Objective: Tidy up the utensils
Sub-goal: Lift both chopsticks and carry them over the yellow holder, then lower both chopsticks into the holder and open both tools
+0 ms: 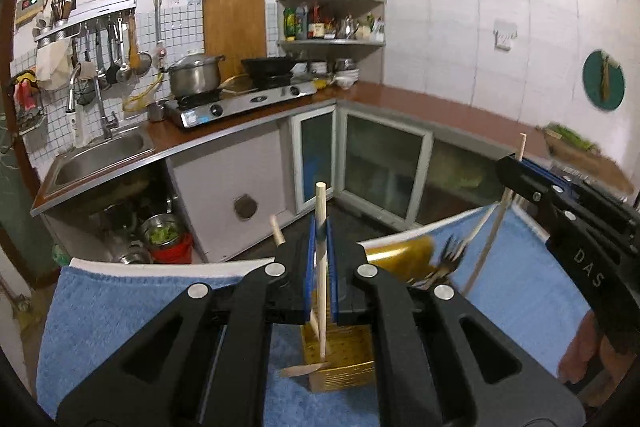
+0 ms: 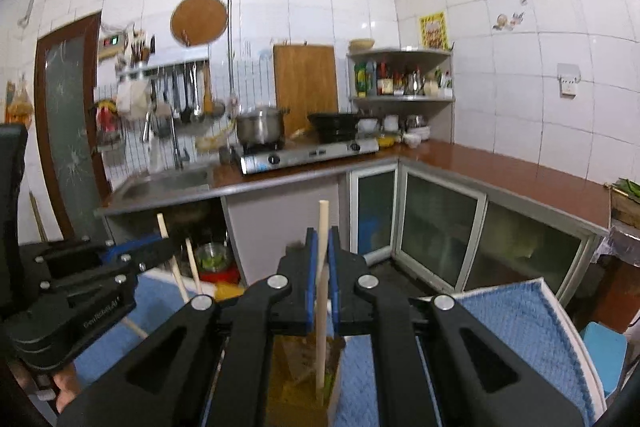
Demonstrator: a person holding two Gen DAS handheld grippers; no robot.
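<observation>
My left gripper (image 1: 320, 239) is shut on a pale wooden stick (image 1: 321, 227), upright, its lower end inside a gold perforated holder (image 1: 340, 355) on a blue towel (image 1: 120, 307). A second stick (image 1: 277, 231) leans beside it. A fork (image 1: 448, 261) stands in a gold box (image 1: 400, 255) behind. My right gripper (image 2: 322, 247) is shut on another wooden stick (image 2: 322, 227) whose lower end reaches into a yellowish holder (image 2: 296, 379). The right gripper also shows in the left wrist view (image 1: 516, 167), the left gripper in the right wrist view (image 2: 160, 247).
A kitchen counter (image 1: 400, 95) runs round the corner with a gas stove (image 1: 240, 103), a steel pot (image 1: 194, 75), a wok (image 1: 272, 67) and a sink (image 1: 100, 155). Utensils hang on a wall rack (image 1: 104, 47). Cabinets with glass doors (image 1: 384, 167) stand below.
</observation>
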